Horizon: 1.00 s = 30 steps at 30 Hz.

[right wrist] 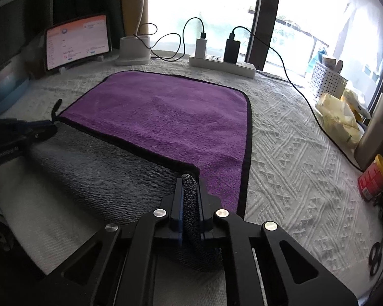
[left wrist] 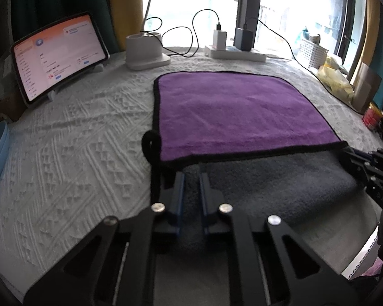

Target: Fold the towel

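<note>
fold towel (right wrist: 160, 117) | both grippers, left (left wrist: 191, 178) and right (right wrist: 190, 181), clenched on near grey edge, lower centre | carry level to far edge, match corners

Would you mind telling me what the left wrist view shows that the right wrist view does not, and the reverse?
Only the left wrist view shows the left gripper up close, gripping the grey near edge of the towel, and the towel's black hanging loop as a full ring. Only the right wrist view shows the right gripper clamped on a grey bunched corner, plus scissors at the far right. Both share the purple towel face, the tablet, the power strip with chargers, the red can and the white textured tablecloth.
</note>
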Each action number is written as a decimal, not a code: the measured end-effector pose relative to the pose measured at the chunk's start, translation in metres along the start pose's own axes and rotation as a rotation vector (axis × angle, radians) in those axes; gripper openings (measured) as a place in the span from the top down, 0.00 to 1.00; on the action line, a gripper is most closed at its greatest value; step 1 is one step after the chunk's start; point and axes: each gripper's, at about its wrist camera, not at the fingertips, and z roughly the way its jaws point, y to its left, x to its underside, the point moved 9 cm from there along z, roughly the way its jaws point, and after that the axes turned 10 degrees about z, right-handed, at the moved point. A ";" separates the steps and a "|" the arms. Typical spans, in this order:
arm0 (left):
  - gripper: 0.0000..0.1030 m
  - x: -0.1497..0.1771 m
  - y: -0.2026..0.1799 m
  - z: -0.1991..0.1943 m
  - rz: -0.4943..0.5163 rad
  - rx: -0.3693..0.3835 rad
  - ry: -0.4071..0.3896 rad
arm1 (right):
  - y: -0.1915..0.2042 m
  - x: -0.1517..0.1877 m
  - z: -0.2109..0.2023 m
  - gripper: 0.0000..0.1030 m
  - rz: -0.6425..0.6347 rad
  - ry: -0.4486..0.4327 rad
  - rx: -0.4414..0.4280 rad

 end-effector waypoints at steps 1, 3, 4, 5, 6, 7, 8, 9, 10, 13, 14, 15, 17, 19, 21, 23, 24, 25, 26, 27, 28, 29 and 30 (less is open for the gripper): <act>0.89 -0.001 0.002 -0.001 0.000 -0.011 -0.006 | 0.001 0.000 -0.002 0.91 0.002 -0.004 -0.007; 0.87 -0.004 0.005 -0.004 0.002 -0.018 -0.010 | 0.002 -0.001 -0.009 0.91 0.002 -0.021 -0.018; 0.86 -0.006 0.006 -0.003 0.011 -0.018 -0.002 | 0.002 -0.002 -0.013 0.91 0.004 -0.034 -0.020; 0.86 -0.007 0.005 -0.002 0.018 -0.018 0.003 | 0.001 -0.004 -0.017 0.91 0.007 -0.048 -0.022; 0.83 -0.007 0.004 0.001 0.026 -0.010 0.008 | 0.000 -0.005 -0.021 0.91 0.010 -0.059 -0.020; 0.79 -0.008 0.003 0.003 0.027 0.009 0.009 | -0.002 -0.006 -0.023 0.91 0.012 -0.068 -0.018; 0.78 -0.007 0.002 0.004 0.023 0.021 0.009 | -0.003 -0.007 -0.025 0.91 0.014 -0.074 -0.016; 0.76 -0.008 0.002 0.005 0.015 0.033 0.010 | -0.003 -0.007 -0.027 0.91 0.015 -0.076 -0.017; 0.73 -0.009 0.003 0.006 0.009 0.039 0.010 | -0.004 -0.008 -0.027 0.91 0.017 -0.077 -0.018; 0.50 -0.008 0.005 0.008 0.006 0.034 0.028 | -0.004 -0.005 -0.028 0.91 0.021 -0.076 -0.016; 0.49 -0.007 0.005 0.009 0.011 0.019 0.040 | -0.005 -0.004 -0.027 0.91 0.024 -0.075 -0.016; 0.48 -0.006 0.004 0.009 0.020 0.008 0.043 | -0.005 -0.004 -0.028 0.91 0.026 -0.075 -0.016; 0.48 -0.004 0.001 0.009 0.036 0.012 0.050 | -0.007 -0.002 -0.028 0.91 0.030 -0.076 -0.015; 0.48 -0.005 -0.002 0.006 0.050 0.003 0.042 | -0.007 -0.001 -0.029 0.91 0.035 -0.076 -0.016; 0.48 -0.004 -0.006 0.003 0.075 -0.008 0.037 | -0.007 0.000 -0.029 0.91 0.040 -0.077 -0.018; 0.48 -0.004 -0.011 0.000 0.110 -0.023 0.023 | -0.008 0.001 -0.029 0.91 0.046 -0.080 -0.020; 0.48 -0.004 -0.013 0.000 0.124 -0.026 0.020 | -0.008 0.001 -0.029 0.91 0.047 -0.082 -0.019; 0.48 -0.003 -0.015 0.000 0.137 -0.026 0.020 | -0.008 0.002 -0.030 0.91 0.049 -0.082 -0.018; 0.48 -0.003 -0.016 0.001 0.144 -0.028 0.019 | -0.009 0.002 -0.030 0.91 0.051 -0.083 -0.018; 0.48 -0.003 -0.017 -0.001 0.149 -0.031 0.010 | -0.009 0.003 -0.030 0.91 0.053 -0.082 -0.019; 0.48 -0.004 -0.017 -0.002 0.154 -0.033 0.001 | -0.009 0.005 -0.031 0.91 0.054 -0.081 -0.019; 0.48 -0.005 -0.018 -0.003 0.164 -0.035 -0.007 | -0.010 0.006 -0.031 0.91 0.057 -0.079 -0.019; 0.48 -0.005 -0.019 -0.003 0.173 -0.032 -0.009 | -0.010 0.008 -0.030 0.91 0.061 -0.076 -0.020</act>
